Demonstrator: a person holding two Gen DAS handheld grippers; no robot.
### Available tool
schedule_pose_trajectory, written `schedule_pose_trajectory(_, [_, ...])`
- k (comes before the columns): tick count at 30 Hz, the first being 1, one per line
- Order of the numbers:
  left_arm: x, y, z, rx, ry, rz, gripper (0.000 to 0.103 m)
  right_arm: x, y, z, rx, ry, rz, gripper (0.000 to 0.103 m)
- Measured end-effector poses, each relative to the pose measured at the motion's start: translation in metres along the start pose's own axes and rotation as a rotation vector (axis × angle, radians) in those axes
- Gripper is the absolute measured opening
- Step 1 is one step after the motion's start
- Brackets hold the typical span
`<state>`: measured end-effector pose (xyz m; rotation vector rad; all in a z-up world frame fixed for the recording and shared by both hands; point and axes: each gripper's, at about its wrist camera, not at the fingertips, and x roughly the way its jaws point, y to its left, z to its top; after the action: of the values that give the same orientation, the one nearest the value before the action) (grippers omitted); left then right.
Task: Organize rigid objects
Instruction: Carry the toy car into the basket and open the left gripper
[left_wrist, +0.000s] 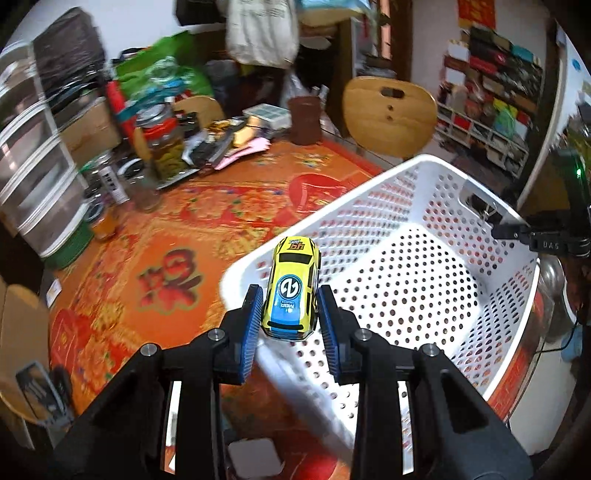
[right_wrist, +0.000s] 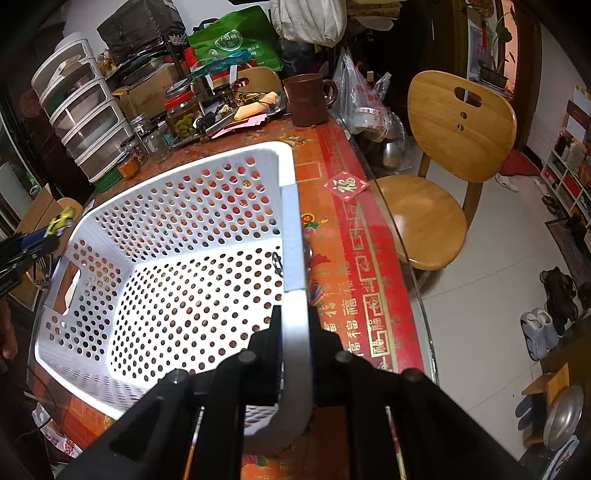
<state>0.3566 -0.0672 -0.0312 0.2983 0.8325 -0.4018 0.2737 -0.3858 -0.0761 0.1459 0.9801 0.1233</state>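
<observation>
My left gripper is shut on a yellow and blue toy car and holds it above the near-left corner of the white perforated basket. The car points away from me. My right gripper is shut on the basket's right rim, one finger inside the wall and one outside. The basket looks empty inside. In the right wrist view the left gripper and the car show small at the far left, beyond the basket. In the left wrist view the right gripper clamps the far rim.
The basket stands on a table with a red and orange patterned cloth. Jars, papers and a brown mug crowd the back. White plastic drawers stand at the left. A wooden chair stands beyond the table's right edge.
</observation>
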Motion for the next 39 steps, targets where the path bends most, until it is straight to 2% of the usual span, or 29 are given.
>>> schedule_pose_trajectory(9, [0.039,-0.015,0.0,0.027,0.078,-0.039,0.028,0.003,0.0,0.001,0.0,0.007,0.002,0.009])
schedule_pose_trajectory(14, [0.052,-0.02,-0.003,0.04,0.106,-0.036,0.028,0.003,0.0,0.001,0.0,0.007,-0.001,0.009])
schedule_pose_trajectory(25, [0.058,-0.021,-0.008,0.038,0.105,-0.034,0.029,0.003,0.0,0.002,-0.003,0.009,-0.002,0.009])
schedule_pose_trajectory(27, [0.055,-0.02,-0.008,0.035,0.085,-0.033,0.04,0.003,0.0,0.001,-0.003,0.01,-0.002,0.009])
schedule_pose_trajectory(29, [0.048,-0.02,-0.008,0.045,0.056,-0.019,0.067,0.003,0.0,0.001,-0.002,0.011,-0.002,0.009])
schedule_pose_trajectory(31, [0.04,-0.02,-0.008,0.054,0.026,-0.017,0.077,0.002,0.0,0.001,-0.001,0.01,-0.002,0.009])
schedule_pose_trajectory(39, [-0.014,-0.015,-0.019,0.032,-0.076,-0.026,0.082,0.002,0.0,0.002,0.0,0.009,-0.002,0.009])
